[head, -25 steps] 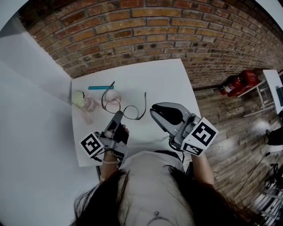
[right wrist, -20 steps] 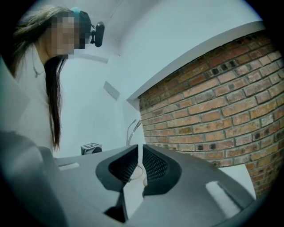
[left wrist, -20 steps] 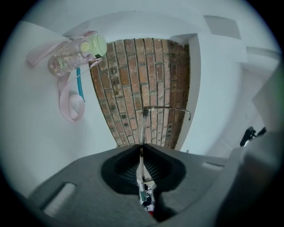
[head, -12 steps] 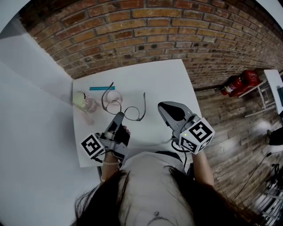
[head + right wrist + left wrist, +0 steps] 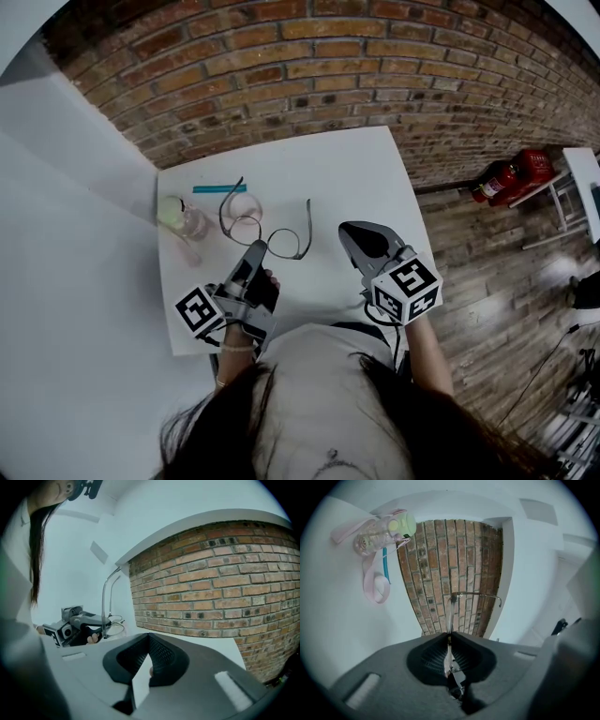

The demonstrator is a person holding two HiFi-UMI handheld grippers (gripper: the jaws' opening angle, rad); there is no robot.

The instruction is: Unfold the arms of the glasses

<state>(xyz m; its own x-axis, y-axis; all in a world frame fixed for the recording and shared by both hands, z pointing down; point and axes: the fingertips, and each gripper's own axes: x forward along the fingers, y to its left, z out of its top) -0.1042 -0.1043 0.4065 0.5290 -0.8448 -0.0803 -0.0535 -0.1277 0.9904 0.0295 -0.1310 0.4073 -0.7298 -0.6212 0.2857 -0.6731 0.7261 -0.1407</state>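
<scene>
Left gripper point(image 5: 253, 248) is clenched on the thin dark wire-frame glasses point(image 5: 272, 234); right gripper point(image 5: 354, 234) is closed, empty, well apart. Arms look open already, so a one-sided pinch could twist or drop the frame.

Smooth matt white table point(image 5: 347, 178); rough brick wall point(image 5: 309, 56); glasses point(image 5: 278, 241) with thin glossy frame, clear lenses; matt grey plastic left tool point(image 5: 253, 251) and right tool point(image 5: 354, 234), ribbed pads point(image 5: 433, 656); translucent plastic bottle point(image 5: 183, 217); wooden plank floor point(image 5: 497, 272).
</scene>
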